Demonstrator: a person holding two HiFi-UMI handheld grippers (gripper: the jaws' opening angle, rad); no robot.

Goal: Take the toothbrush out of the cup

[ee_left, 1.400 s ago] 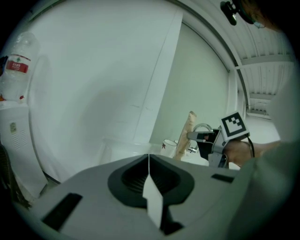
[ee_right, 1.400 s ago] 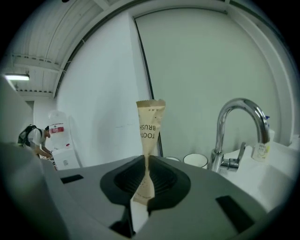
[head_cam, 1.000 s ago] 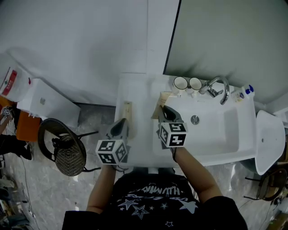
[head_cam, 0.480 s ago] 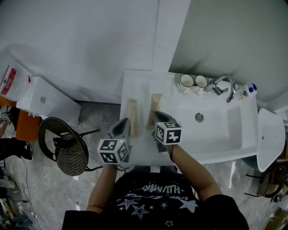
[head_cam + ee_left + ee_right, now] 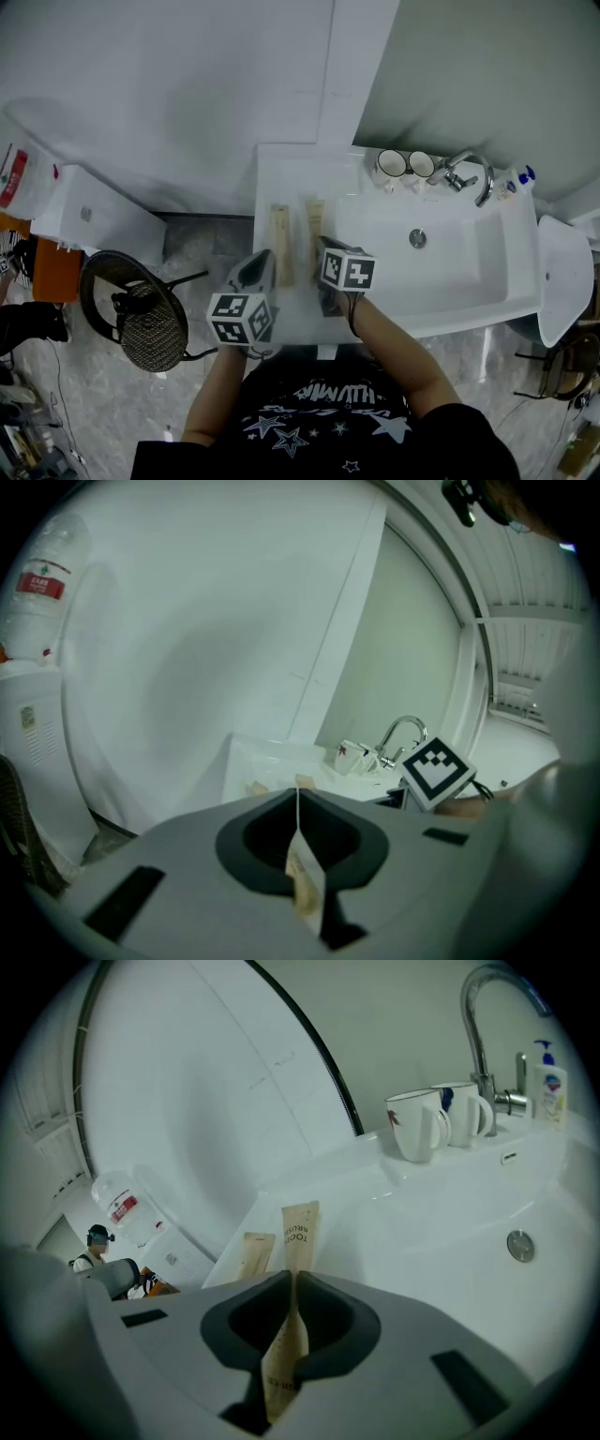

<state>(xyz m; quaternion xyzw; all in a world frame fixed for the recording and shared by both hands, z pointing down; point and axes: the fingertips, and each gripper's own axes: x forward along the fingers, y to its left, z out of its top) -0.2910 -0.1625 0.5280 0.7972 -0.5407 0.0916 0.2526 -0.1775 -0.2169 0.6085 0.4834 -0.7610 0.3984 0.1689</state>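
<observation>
Counter (image 5: 281, 173) | toothbrush packet (image 5: 298, 1232) between just-tightened right fingers (image 5: 330, 1318) | left fingers (image 5: 349, 844) apparently pinch another

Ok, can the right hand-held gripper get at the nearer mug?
Likely not to grasp: the right hand-held gripper has just closed further, shut on a toothbrush packet. The path over the sink to the mug looks clear.

The left toothbrush sleeve (image 5: 279, 239) and the right toothbrush sleeve (image 5: 314, 228), flat tan paper packets, the right one printed TOOTH BRUSH, stretch side by side along the white counter (image 5: 281, 173) left of the basin (image 5: 450, 277). I grip each by its near end. Two white cups (image 5: 392, 165) stand upright together beside the tap (image 5: 472, 167).
</observation>
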